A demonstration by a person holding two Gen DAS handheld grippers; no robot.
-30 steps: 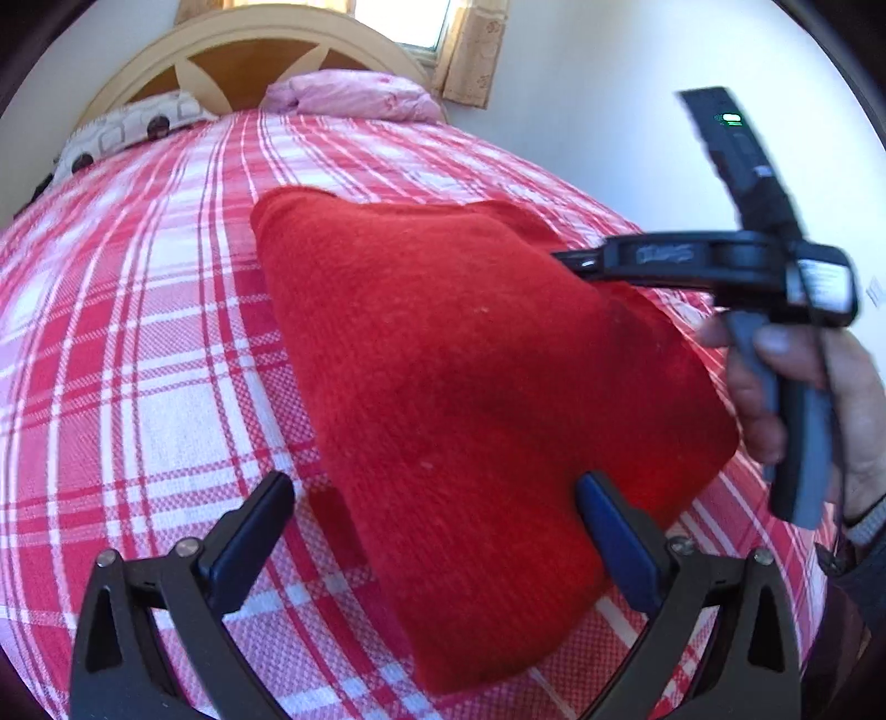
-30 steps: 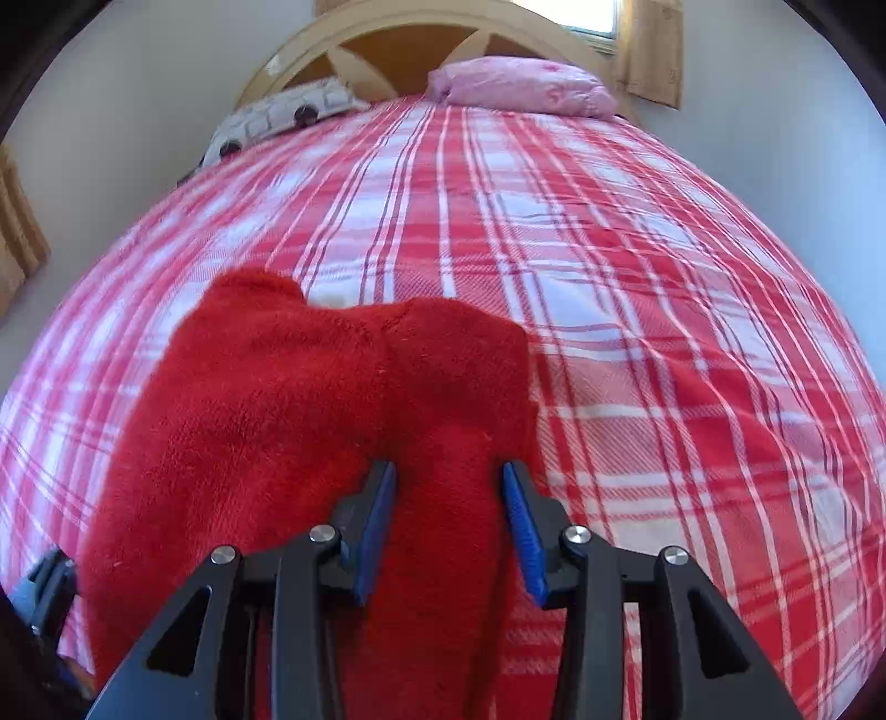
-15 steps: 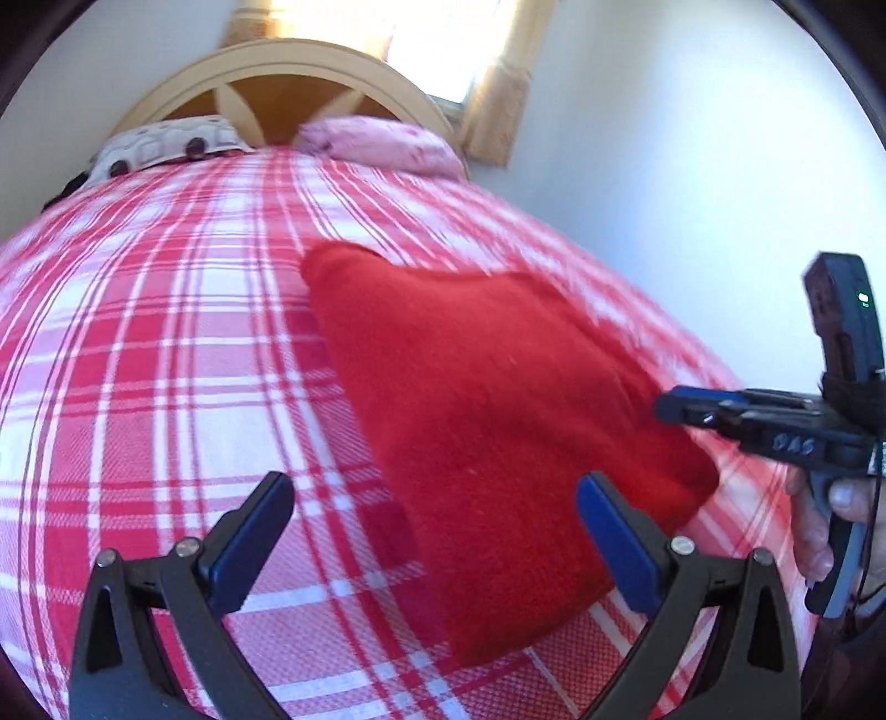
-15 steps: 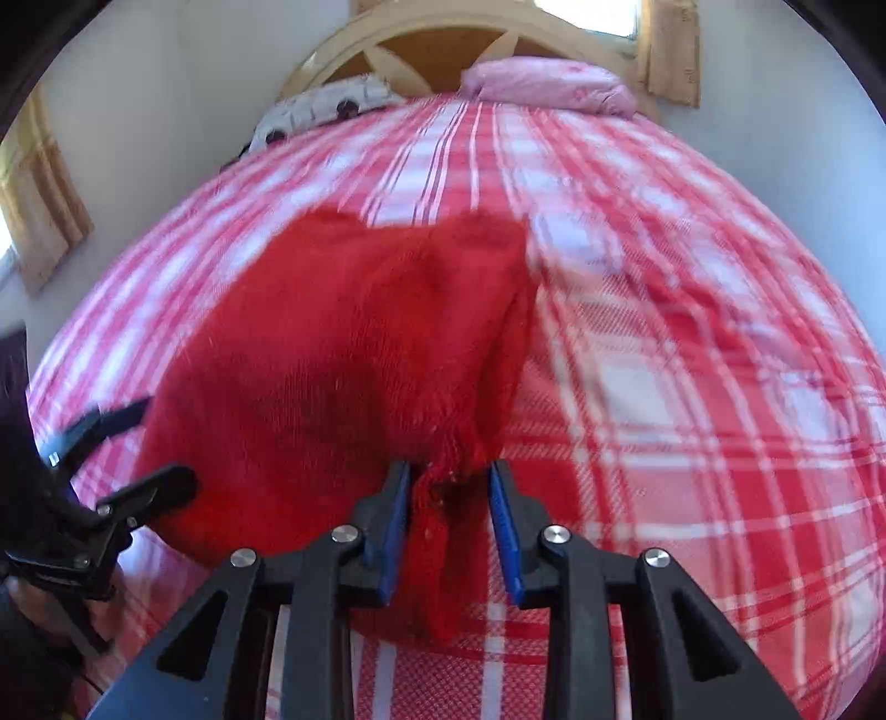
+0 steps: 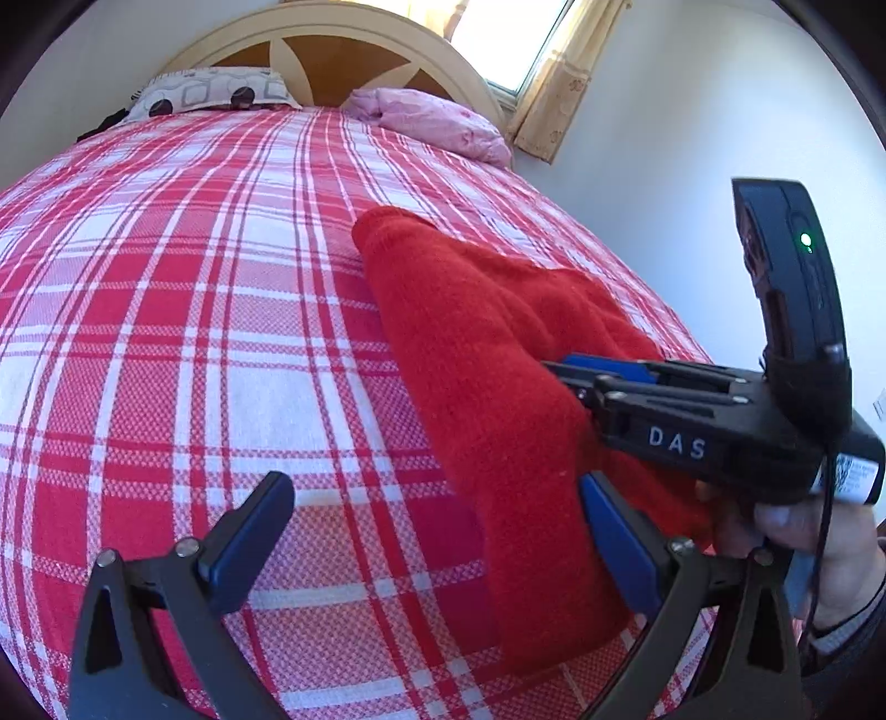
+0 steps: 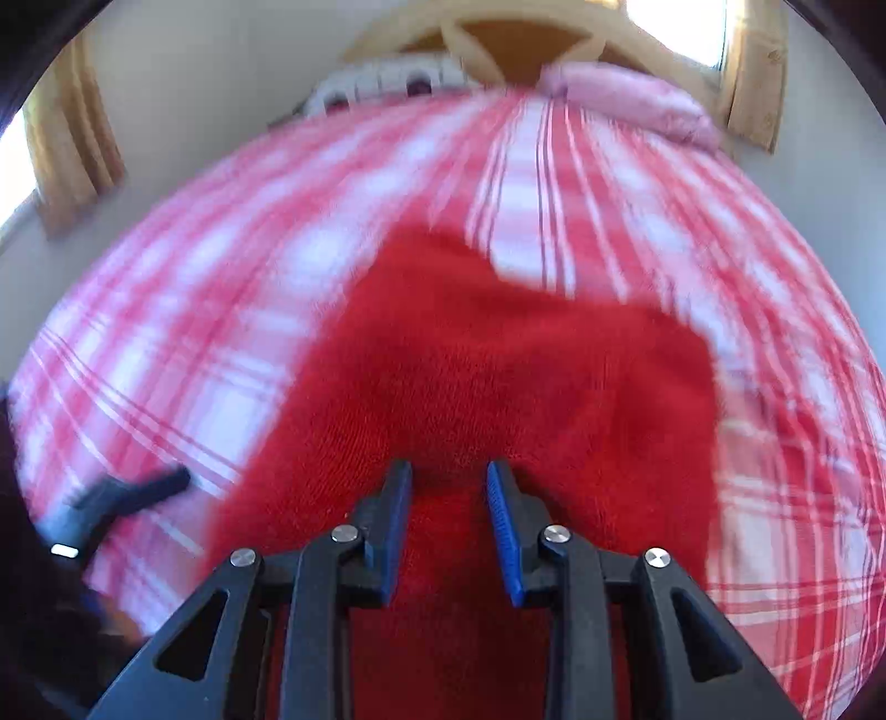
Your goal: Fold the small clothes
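The red knit garment (image 5: 498,399) lies on the bed (image 5: 166,332), on its red-and-white plaid cover, over toward the bed's right-hand edge. In my left wrist view its long axis runs from about eleven o'clock, where a narrow rounded end points toward the headboard (image 5: 332,50), down to about five o'clock, where the broad end lies close to me. My left gripper (image 5: 437,545) has its jaws spread wide and empty: the left pad sits over bare plaid and the right pad sits over the garment's near right part. My right gripper (image 6: 449,515) comes in from three o'clock in that view, held by my right hand (image 5: 819,548), and its jaws stand narrowly apart with the red knit bunched between them; that view is blurred, so I cannot tell whether the pads truly pinch the cloth. From nine through twelve o'clock the plaid is open and flat, with plenty of room. At twelve sit a patterned pillow (image 5: 210,97) and a pink pillow (image 5: 432,119). At two o'clock the bed's edge falls away near the wall (image 5: 637,166).
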